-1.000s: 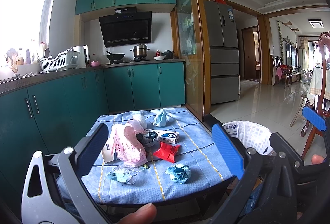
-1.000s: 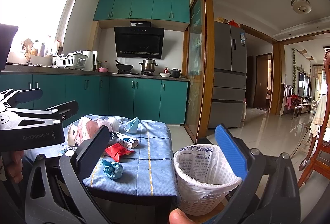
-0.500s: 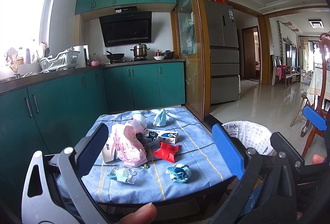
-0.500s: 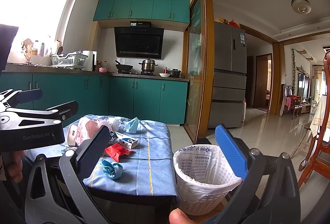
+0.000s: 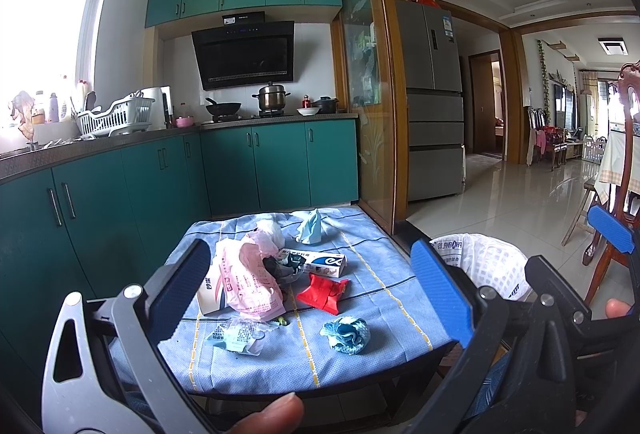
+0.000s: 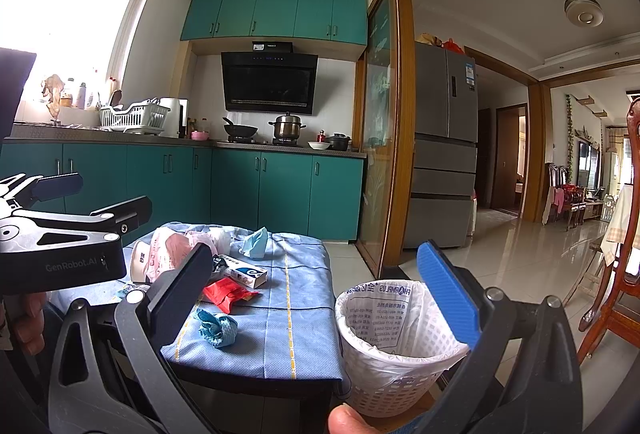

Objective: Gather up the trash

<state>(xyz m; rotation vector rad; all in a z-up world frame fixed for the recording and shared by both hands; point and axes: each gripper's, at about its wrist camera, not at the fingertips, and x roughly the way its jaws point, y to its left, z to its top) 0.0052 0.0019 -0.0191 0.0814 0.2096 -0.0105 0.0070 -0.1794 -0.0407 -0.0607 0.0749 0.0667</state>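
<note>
Trash lies on a small table with a blue cloth point(image 5: 384, 326): a pink bag point(image 5: 244, 280), a white toothpaste box point(image 5: 320, 261), a red wrapper point(image 5: 326, 292), a crumpled blue ball point(image 5: 347, 330), a clear wrapper point(image 5: 238, 334) and a light blue tissue point(image 5: 310, 228). A white lined trash basket point(image 6: 394, 346) stands right of the table. My left gripper point(image 5: 312, 298) is open and empty, held before the table. My right gripper point(image 6: 320, 302) is open and empty, near the basket; the red wrapper point(image 6: 224, 292) and blue ball point(image 6: 218, 328) show left of it.
Teal kitchen cabinets point(image 5: 120, 194) run along the left and back. A glass sliding door point(image 5: 368, 122) and a fridge point(image 5: 434, 106) stand behind the table. A wooden chair point(image 6: 624, 274) is at the right. Tiled floor extends to the right.
</note>
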